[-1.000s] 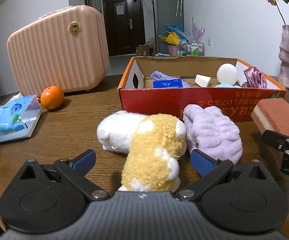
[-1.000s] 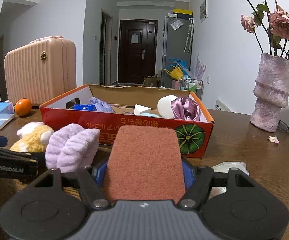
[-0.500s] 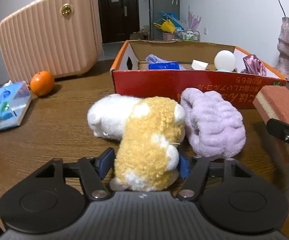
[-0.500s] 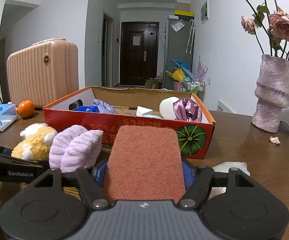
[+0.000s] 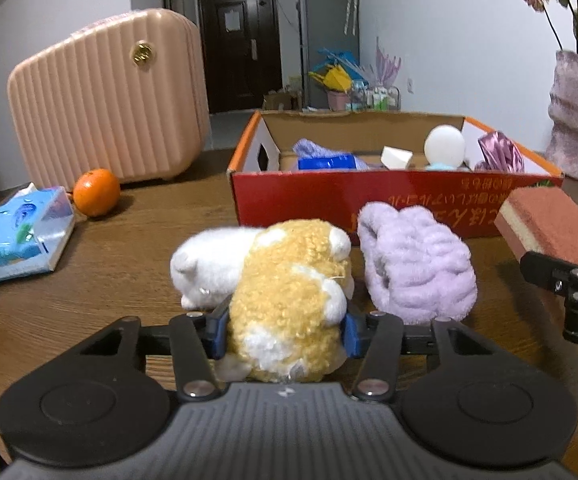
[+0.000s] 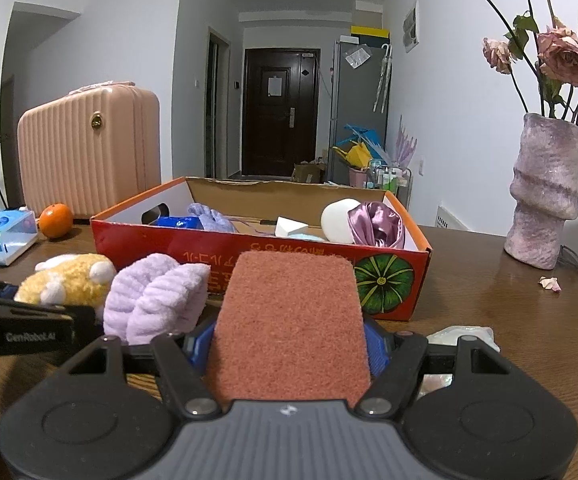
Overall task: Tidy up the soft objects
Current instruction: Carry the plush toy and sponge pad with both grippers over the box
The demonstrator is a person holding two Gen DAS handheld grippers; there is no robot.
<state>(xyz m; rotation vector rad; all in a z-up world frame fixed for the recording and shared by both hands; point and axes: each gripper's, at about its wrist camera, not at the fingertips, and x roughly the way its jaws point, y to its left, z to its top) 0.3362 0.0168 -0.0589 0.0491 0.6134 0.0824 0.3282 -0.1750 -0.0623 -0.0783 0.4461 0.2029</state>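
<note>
Near box front | left gripper [image 5: 285,330] fingers closing on yellow plush [image 5: 289,300], pads already pressing | right gripper [image 6: 289,344] fingers gripping sponge [image 6: 289,320] | risk: soft plush slips, drags white plush [image 5: 209,264]

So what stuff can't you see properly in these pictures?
- White plush: left view, half hidden by the yellow plush that the closing left gripper squeezes.
- Box bottom: both views, its front wall blocks it.
- Pale packet: right view, behind the right gripper holding the sponge.

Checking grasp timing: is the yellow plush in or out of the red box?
Out. The yellow plush lies on the table in front of the red box, between the closing left claw pads.
</note>
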